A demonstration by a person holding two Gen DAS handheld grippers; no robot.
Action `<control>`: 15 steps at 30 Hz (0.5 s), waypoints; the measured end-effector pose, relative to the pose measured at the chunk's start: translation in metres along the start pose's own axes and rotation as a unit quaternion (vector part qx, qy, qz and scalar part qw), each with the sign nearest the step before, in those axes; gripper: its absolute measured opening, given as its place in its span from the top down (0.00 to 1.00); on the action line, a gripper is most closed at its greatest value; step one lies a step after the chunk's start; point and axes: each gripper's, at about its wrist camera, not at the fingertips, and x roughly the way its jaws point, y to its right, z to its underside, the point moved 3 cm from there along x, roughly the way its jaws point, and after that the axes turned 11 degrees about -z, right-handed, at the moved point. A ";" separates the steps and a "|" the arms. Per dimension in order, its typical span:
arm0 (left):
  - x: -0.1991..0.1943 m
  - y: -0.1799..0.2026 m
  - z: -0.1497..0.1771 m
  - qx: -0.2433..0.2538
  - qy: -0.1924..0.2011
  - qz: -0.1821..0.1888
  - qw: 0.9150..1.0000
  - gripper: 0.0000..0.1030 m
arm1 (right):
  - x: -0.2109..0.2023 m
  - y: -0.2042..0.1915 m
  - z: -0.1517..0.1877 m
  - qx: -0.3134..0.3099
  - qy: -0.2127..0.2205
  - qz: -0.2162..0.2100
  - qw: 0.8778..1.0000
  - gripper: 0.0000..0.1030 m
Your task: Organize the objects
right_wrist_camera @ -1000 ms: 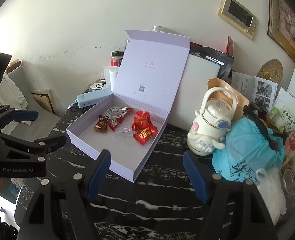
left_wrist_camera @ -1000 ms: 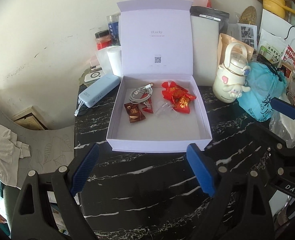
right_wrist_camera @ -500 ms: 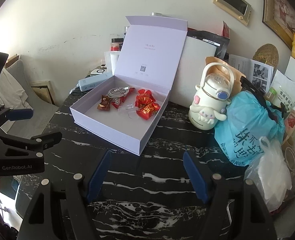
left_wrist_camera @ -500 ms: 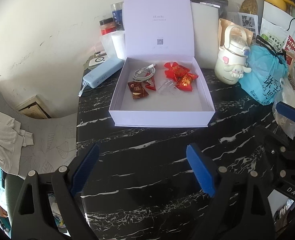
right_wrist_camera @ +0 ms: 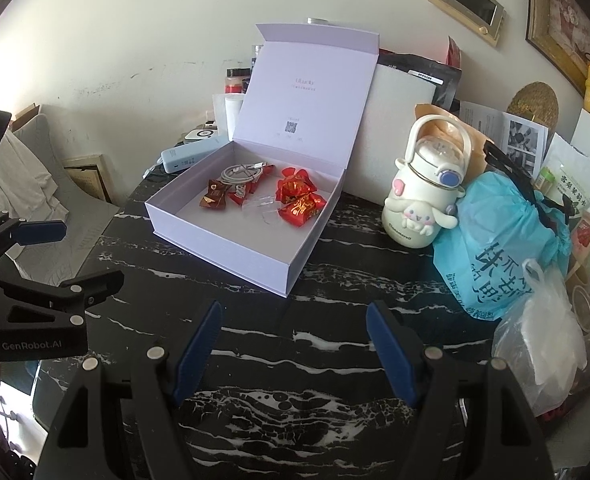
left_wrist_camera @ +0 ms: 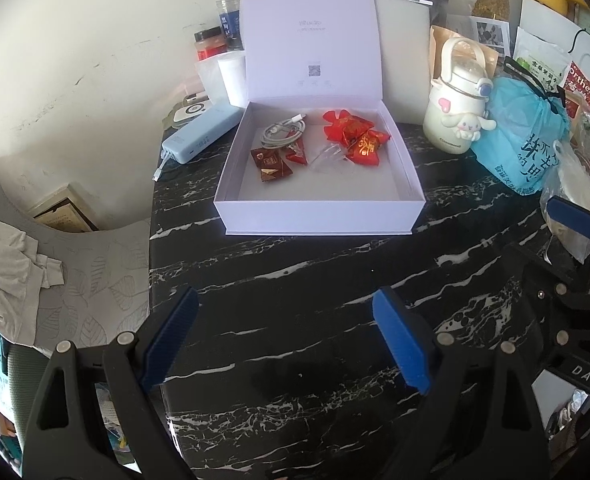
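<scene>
Hovering over the table (left_wrist_camera: 295,320), left claw (left_wrist_camera: 285,340) and right claw (right_wrist_camera: 293,350) were both open, empty; open lavender box (left_wrist_camera: 319,216) sat well ahead.

Black white-veined marble table (left_wrist_camera: 295,300). Cream cartoon-dog kettle (right_wrist_camera: 423,196) upright at the rear, touching a blue plastic bag (right_wrist_camera: 499,256) with printed characters. Clear bag of white contents (right_wrist_camera: 543,344) just in front of the blue bag. Jars (left_wrist_camera: 215,40) against the wall. Framed pictures (right_wrist_camera: 467,8) on the wall. Grey leaf-print cushion (left_wrist_camera: 91,276) off the table's edge, pale cloth (left_wrist_camera: 3,260) draped on it.
</scene>
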 end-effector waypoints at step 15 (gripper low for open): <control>0.003 -0.001 0.006 0.007 -0.013 -0.006 1.000 0.14 | 0.002 -0.007 0.000 -0.008 -0.004 -0.008 1.000 0.27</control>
